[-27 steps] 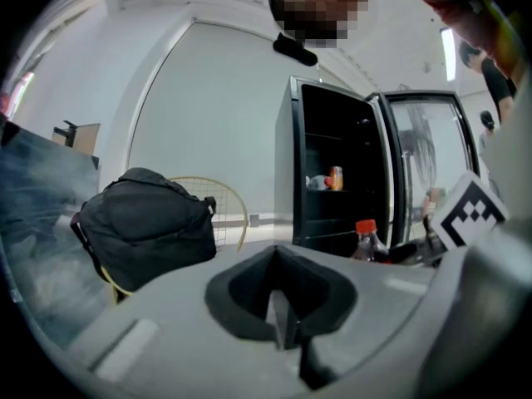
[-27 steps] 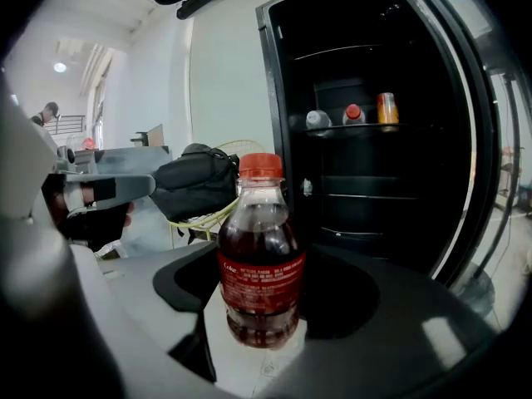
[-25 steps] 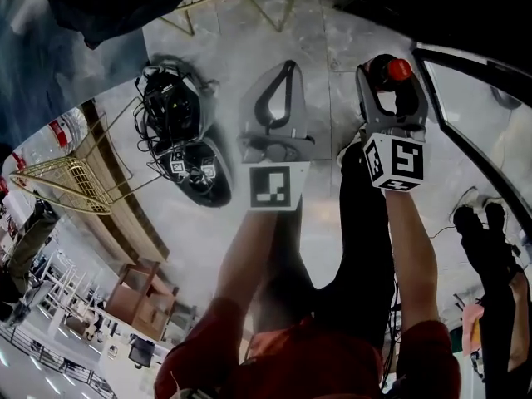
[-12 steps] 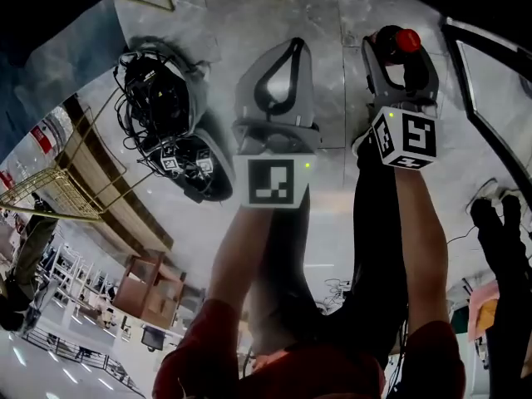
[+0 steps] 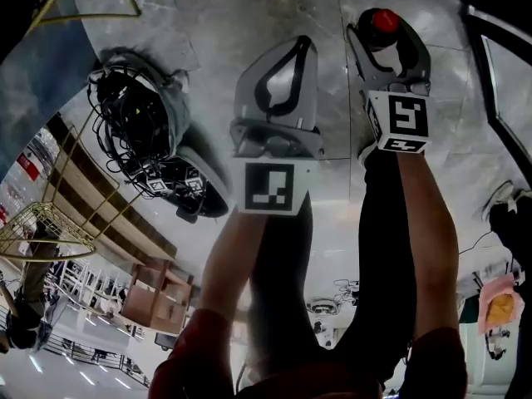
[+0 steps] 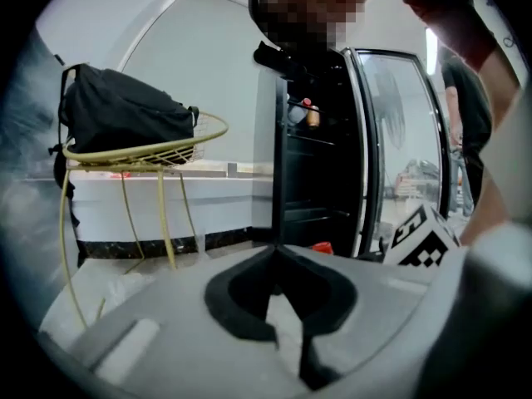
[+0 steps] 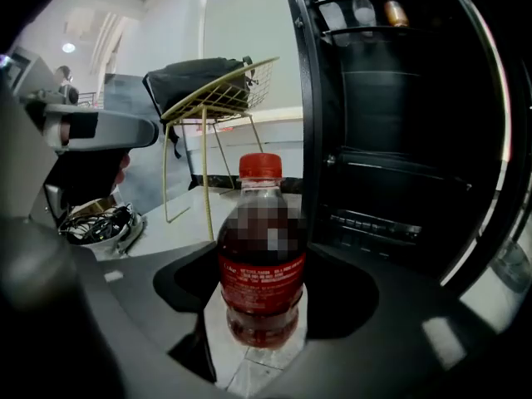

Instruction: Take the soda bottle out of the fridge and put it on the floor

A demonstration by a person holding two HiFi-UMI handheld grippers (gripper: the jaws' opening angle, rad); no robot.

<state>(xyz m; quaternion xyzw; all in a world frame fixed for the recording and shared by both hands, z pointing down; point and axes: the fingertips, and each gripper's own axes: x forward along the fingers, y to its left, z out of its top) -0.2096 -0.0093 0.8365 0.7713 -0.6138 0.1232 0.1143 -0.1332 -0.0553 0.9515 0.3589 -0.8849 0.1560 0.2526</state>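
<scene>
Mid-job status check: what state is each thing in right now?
Black fridge with glass door: door open.
Red-capped dark soda bottle: capped, upright, out of the fridge, gripped.
Right tool: shut on the bottle.
Left tool: shut, empty.
Black bag: resting on the yellow wire chair.

A black bag (image 6: 125,115) sits on a yellow wire chair (image 6: 141,152) at the far left, before a pale wall (image 6: 216,73). Nearer on the left, a tangle of black cables (image 5: 133,123) lies in a grey holder (image 5: 176,90), with a dark marker-tagged device (image 5: 179,188) just beside it
</scene>
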